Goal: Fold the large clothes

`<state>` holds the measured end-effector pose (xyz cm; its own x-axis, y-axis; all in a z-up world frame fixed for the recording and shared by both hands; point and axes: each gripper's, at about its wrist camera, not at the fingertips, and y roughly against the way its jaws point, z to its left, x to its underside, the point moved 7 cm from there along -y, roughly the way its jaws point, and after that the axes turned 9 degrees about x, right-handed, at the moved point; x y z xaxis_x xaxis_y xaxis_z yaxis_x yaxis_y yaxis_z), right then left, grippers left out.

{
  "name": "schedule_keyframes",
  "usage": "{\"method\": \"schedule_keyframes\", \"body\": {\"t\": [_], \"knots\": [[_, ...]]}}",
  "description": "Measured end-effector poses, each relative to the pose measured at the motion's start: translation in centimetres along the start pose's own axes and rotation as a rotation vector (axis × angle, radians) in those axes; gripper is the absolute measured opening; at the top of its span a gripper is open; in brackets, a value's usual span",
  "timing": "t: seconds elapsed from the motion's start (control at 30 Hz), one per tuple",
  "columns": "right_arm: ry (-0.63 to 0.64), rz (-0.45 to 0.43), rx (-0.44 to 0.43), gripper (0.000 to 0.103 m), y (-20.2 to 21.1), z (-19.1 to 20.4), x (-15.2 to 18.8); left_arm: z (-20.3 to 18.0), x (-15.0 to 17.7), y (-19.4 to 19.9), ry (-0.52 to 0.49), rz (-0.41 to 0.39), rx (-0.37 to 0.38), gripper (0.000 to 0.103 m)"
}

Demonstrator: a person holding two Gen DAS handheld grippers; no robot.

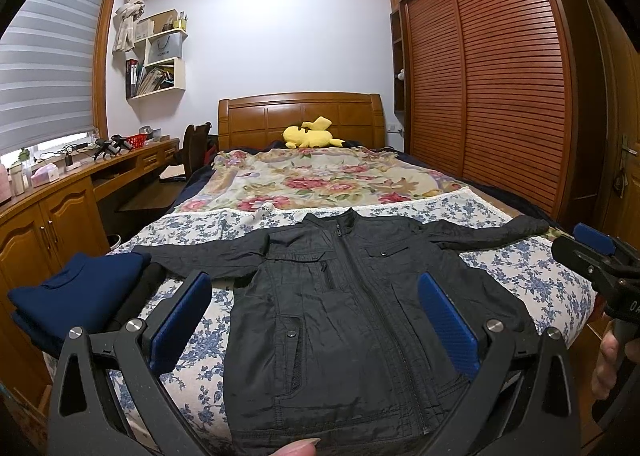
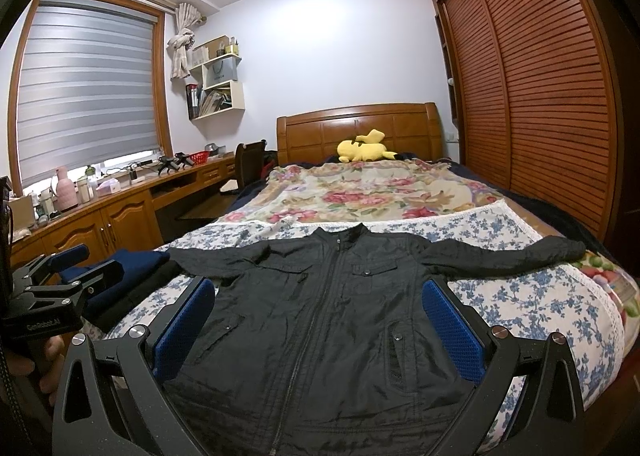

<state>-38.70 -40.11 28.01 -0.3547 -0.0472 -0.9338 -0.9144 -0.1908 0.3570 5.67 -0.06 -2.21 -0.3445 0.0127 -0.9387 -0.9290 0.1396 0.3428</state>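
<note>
A black zip jacket point(image 1: 340, 308) lies flat, front up, on the bed's blue-flowered sheet point(image 1: 532, 276), sleeves spread to both sides, collar toward the headboard. It also shows in the right wrist view point(image 2: 320, 320). My left gripper point(image 1: 316, 296) is open and empty, held above the jacket's hem. My right gripper point(image 2: 318, 304) is open and empty, also above the lower jacket. The right gripper shows at the left wrist view's right edge point(image 1: 596, 252); the left gripper shows at the right wrist view's left edge point(image 2: 76, 268).
Folded dark blue clothes point(image 1: 76, 292) and a black garment point(image 1: 140, 296) lie at the bed's left edge. A floral blanket point(image 1: 320, 179) and yellow plush toy point(image 1: 308, 133) lie toward the headboard. A wooden desk point(image 1: 60, 183) stands left, a slatted wardrobe point(image 1: 500, 75) right.
</note>
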Motion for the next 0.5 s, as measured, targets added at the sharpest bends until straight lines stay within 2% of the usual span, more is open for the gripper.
{"method": "schedule_keyframes", "body": {"t": [0.5], "knots": [[0.001, 0.013, -0.006, 0.103, -0.4, 0.14, 0.14, 0.54, 0.43, -0.46, 0.013, 0.017, -0.006, 0.103]]}}
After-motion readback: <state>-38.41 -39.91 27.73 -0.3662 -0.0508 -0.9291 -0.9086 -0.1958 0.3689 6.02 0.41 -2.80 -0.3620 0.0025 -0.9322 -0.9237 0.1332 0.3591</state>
